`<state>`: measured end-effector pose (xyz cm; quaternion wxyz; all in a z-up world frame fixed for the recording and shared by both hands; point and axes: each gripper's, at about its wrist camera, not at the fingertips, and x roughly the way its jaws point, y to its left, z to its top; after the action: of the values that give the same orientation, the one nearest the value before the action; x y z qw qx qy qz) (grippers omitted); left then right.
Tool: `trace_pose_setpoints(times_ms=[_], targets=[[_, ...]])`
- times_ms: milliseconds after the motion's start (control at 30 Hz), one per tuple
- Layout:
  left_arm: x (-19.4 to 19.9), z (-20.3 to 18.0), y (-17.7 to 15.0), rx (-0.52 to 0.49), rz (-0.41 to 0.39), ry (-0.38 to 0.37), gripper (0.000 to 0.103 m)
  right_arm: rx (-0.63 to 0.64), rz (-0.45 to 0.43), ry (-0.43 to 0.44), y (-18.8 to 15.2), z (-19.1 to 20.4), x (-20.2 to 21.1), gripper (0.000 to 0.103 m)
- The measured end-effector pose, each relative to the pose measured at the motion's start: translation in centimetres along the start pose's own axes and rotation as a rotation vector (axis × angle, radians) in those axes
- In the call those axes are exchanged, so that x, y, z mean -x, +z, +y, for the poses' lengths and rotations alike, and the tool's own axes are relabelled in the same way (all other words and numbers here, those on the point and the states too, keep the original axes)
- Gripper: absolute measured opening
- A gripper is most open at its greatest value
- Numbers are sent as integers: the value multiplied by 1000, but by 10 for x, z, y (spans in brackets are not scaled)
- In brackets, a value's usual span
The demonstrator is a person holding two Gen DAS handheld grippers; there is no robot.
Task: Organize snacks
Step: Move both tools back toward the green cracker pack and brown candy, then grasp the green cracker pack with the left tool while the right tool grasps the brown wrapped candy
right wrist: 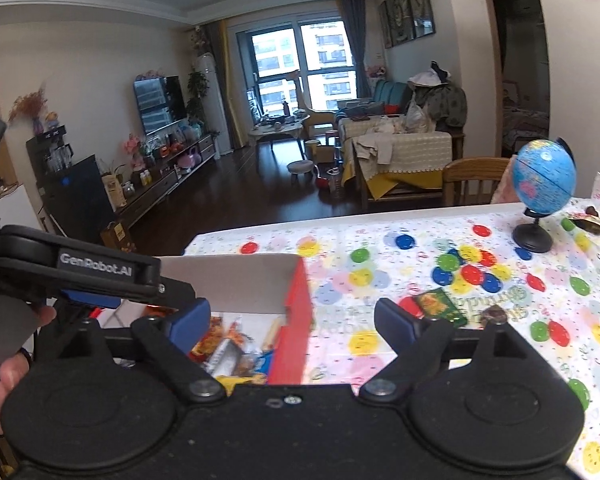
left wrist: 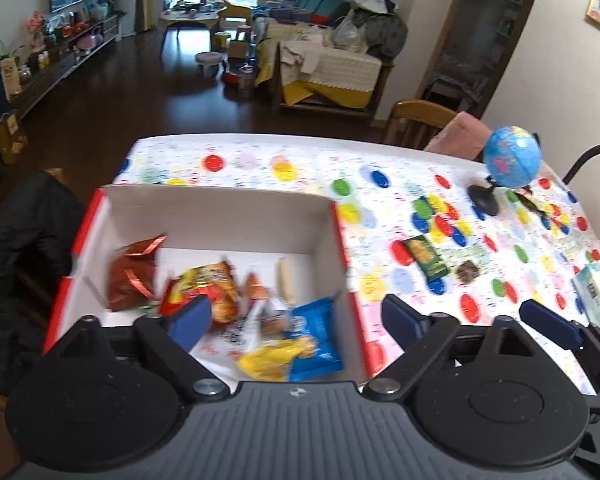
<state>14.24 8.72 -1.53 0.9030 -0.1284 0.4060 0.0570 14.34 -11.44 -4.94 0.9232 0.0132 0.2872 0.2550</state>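
A red-and-white cardboard box [left wrist: 220, 216] stands on the dotted tablecloth and holds several snack packets: a brown bag [left wrist: 130, 276], an orange packet [left wrist: 216, 288], a blue packet [left wrist: 316, 332] and a yellow one [left wrist: 272, 360]. My left gripper [left wrist: 296, 320] is open and empty above the box's near right corner. My right gripper [right wrist: 292, 320] is open and empty over the box's red wall [right wrist: 296, 320]. A green packet [left wrist: 428, 258] and a small brown snack [left wrist: 468, 271] lie on the table right of the box; both also show in the right wrist view, the packet [right wrist: 440, 306] and the snack [right wrist: 494, 314].
A blue globe [left wrist: 510, 158] on a black stand is at the table's far right. A pale green pack [left wrist: 598, 292] lies at the right edge. A wooden chair [left wrist: 416, 120] stands behind the table. The left gripper's body [right wrist: 80, 276] crosses the right wrist view at left.
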Motion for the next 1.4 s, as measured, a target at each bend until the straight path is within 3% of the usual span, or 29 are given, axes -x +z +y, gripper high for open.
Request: trace_pose_setpoints(times_ms=[467, 800, 1133, 1400], targets=[[-61, -105, 0, -5, 41, -25, 101, -11, 19, -37, -2, -112, 4, 93], [-125, -170, 6, -20, 100, 64, 101, 25, 67, -68, -6, -182, -17, 93], [-188, -195, 20, 4, 171, 120, 101, 85, 135, -56, -9, -228, -53, 90], [-238, -198, 34, 54, 208, 178, 101, 138, 219, -8, -12, -246, -93, 79]])
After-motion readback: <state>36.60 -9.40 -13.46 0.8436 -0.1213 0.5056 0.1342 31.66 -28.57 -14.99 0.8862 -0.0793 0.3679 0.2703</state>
